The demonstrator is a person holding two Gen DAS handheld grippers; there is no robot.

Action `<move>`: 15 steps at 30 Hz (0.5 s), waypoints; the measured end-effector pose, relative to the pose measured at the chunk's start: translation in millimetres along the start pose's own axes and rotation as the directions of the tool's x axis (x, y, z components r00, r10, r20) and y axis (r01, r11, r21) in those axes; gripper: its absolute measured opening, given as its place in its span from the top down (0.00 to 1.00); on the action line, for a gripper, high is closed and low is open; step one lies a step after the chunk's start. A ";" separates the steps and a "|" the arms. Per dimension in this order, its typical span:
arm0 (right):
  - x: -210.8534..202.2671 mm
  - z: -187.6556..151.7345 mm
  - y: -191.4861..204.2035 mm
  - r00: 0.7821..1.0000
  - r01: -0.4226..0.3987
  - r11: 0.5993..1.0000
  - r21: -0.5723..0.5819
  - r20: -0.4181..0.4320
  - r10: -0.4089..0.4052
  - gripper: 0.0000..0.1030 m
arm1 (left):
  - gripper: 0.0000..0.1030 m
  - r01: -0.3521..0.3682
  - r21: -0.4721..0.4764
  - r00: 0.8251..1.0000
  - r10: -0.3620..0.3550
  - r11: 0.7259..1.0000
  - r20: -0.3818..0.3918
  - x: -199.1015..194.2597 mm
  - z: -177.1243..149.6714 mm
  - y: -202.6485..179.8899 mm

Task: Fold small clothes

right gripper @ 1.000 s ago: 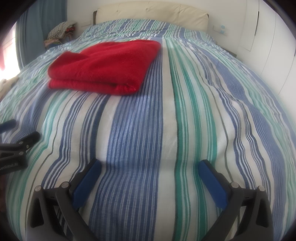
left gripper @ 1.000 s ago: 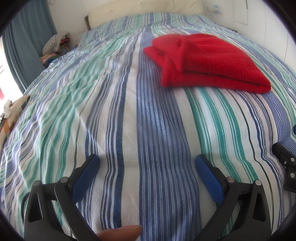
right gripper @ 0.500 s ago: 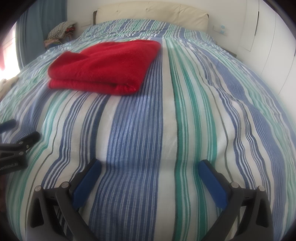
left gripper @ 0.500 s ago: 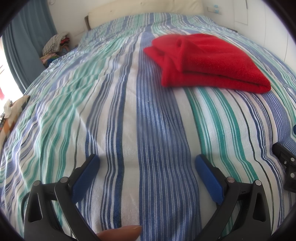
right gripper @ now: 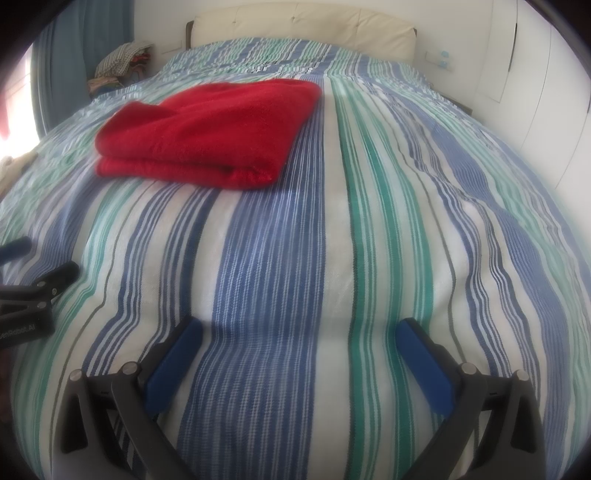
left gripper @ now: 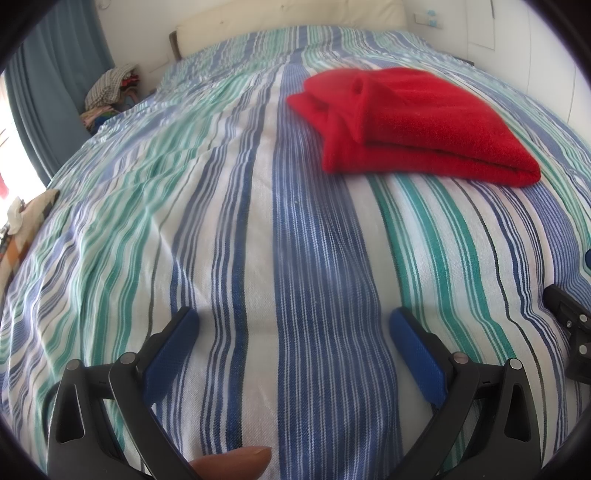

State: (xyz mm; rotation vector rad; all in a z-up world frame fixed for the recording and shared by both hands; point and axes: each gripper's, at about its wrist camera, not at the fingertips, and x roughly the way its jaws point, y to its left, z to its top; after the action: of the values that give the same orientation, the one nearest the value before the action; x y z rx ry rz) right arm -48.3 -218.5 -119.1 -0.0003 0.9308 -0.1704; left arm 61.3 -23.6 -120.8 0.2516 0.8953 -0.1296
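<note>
A red fleece garment (left gripper: 410, 125) lies folded in a thick rectangle on the striped bedspread (left gripper: 258, 229), far ahead and to the right in the left wrist view. In the right wrist view the same red garment (right gripper: 207, 133) lies ahead and to the left. My left gripper (left gripper: 293, 332) is open and empty, low over the bedspread near the bed's foot. My right gripper (right gripper: 299, 343) is open and empty too, well short of the garment. Each gripper shows at the other view's edge: the right one (left gripper: 570, 325), the left one (right gripper: 33, 291).
A cream headboard (right gripper: 303, 33) and white wall stand beyond the bed. A pile of clothes (left gripper: 110, 88) sits by the blue curtain (left gripper: 48, 103) at the left. White cupboard doors (right gripper: 535, 85) line the right side. A patterned cushion (left gripper: 22, 221) lies at the bed's left edge.
</note>
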 end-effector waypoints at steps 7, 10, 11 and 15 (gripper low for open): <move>0.0 -0.1 0.3 1.000 0.001 1.000 0.000 0.000 -0.001 0.00 | 0.00 0.003 -0.004 1.000 -0.003 1.000 0.000 -0.6 0.8 0.8; 0.0 -0.1 0.4 1.000 0.001 1.000 0.000 0.000 -0.001 0.00 | 0.00 0.007 -0.008 1.000 -0.007 1.000 0.001 -1.4 1.4 1.8; 0.0 -0.1 0.4 1.000 0.001 1.000 0.000 0.000 -0.001 0.00 | 0.00 0.009 -0.009 1.000 -0.009 1.000 0.001 -1.3 1.7 2.0; 0.2 0.5 0.1 1.000 -0.001 1.000 0.001 -0.001 0.001 0.00 | 0.00 0.017 -0.015 1.000 -0.017 1.000 0.000 -0.7 1.7 3.7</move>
State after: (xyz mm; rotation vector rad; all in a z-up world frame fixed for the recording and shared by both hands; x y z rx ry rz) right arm -47.8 -218.5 -118.9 0.0009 0.9319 -0.1700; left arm 62.9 -20.5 -118.7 0.2301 0.8988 -0.1385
